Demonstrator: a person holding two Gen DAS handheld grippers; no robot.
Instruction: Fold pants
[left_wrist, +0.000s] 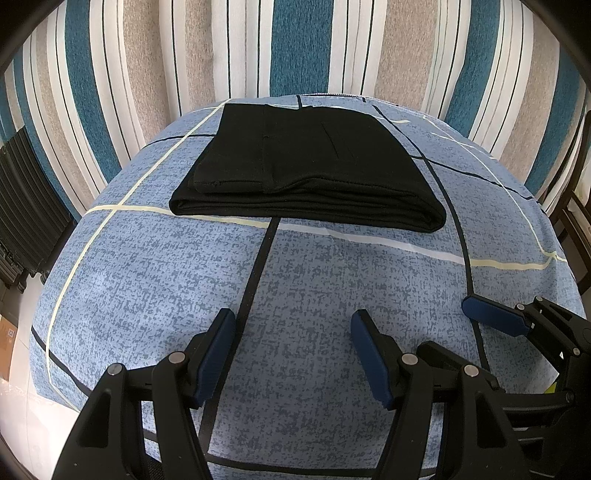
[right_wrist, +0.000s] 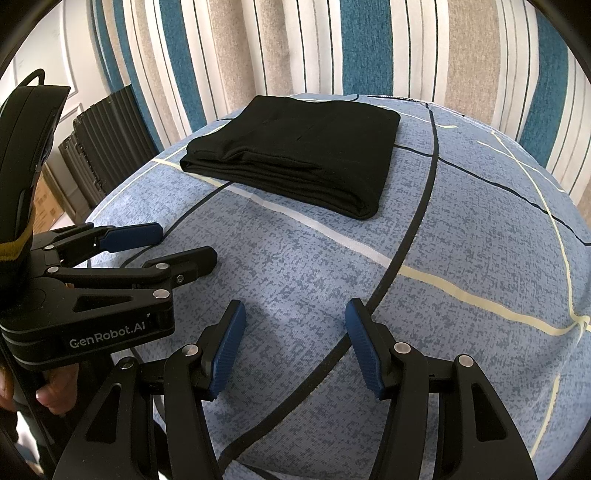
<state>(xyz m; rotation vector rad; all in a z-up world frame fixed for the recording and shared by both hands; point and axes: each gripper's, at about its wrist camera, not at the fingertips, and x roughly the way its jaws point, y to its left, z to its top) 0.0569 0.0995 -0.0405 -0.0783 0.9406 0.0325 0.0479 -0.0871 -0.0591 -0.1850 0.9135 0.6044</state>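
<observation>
The black pants lie folded into a compact rectangular stack at the far side of the blue patterned bed cover; they also show in the right wrist view. My left gripper is open and empty, held over the cover well short of the pants; it also shows in the right wrist view. My right gripper is open and empty, beside the left one, also short of the pants. One of its blue fingers shows at the right of the left wrist view.
A striped blue, beige and white curtain hangs behind the bed. A dark ribbed case stands at the left by the curtain, with cardboard boxes beside it. Dark wooden furniture sits at the right edge.
</observation>
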